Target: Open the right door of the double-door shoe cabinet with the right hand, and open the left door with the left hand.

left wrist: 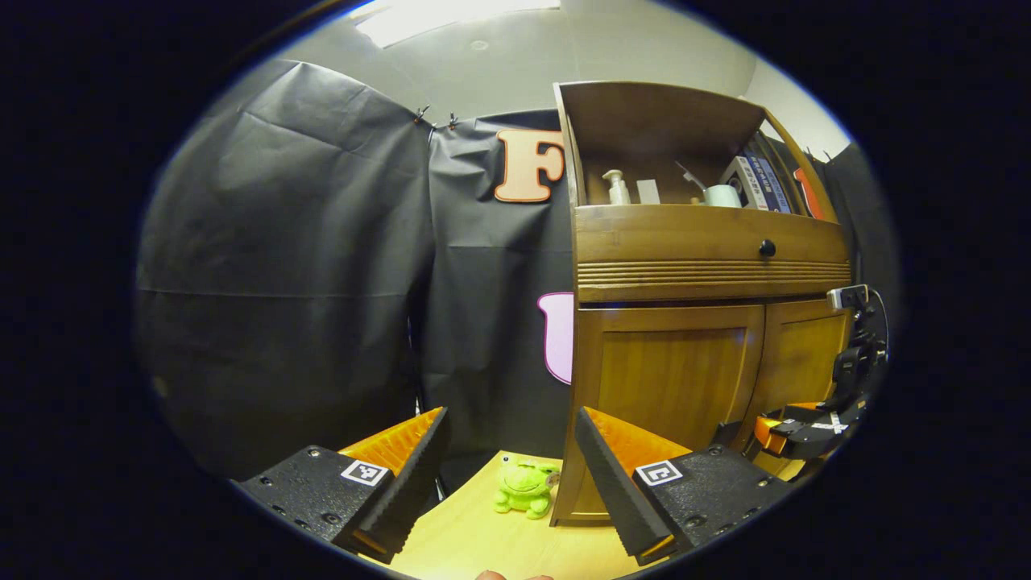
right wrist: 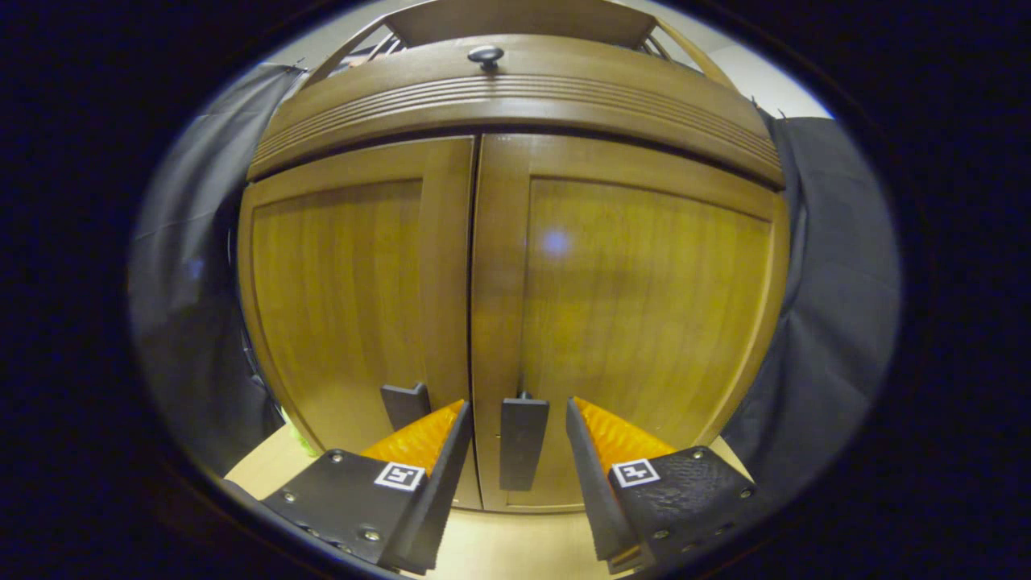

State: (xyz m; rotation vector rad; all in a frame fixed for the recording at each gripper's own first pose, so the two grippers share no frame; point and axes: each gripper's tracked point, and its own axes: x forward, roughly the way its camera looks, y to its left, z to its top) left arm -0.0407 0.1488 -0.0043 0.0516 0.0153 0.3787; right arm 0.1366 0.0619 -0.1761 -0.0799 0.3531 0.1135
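The wooden shoe cabinet (left wrist: 709, 258) stands at the right of the left gripper view, with its left door (left wrist: 672, 379) and right door (left wrist: 805, 354) both shut. My left gripper (left wrist: 511, 471) is open and holds nothing, off the cabinet's left front corner. In the right gripper view the left door (right wrist: 346, 306) and right door (right wrist: 636, 306) meet at the centre. The right door's dark handle (right wrist: 523, 443) stands between the spread fingers of my right gripper (right wrist: 519, 463), which is open and not pressing on it. The left door's handle (right wrist: 405, 403) sits just beside it. From the left gripper view, my right gripper (left wrist: 809, 431) is low against the right door.
A green frog plush (left wrist: 525, 487) sits on the light wooden floor (left wrist: 483, 540) by the cabinet's left corner. A drawer with a dark knob (left wrist: 767, 248) runs above the doors. The open shelf on top holds a pump bottle (left wrist: 618, 187), a roll and books.
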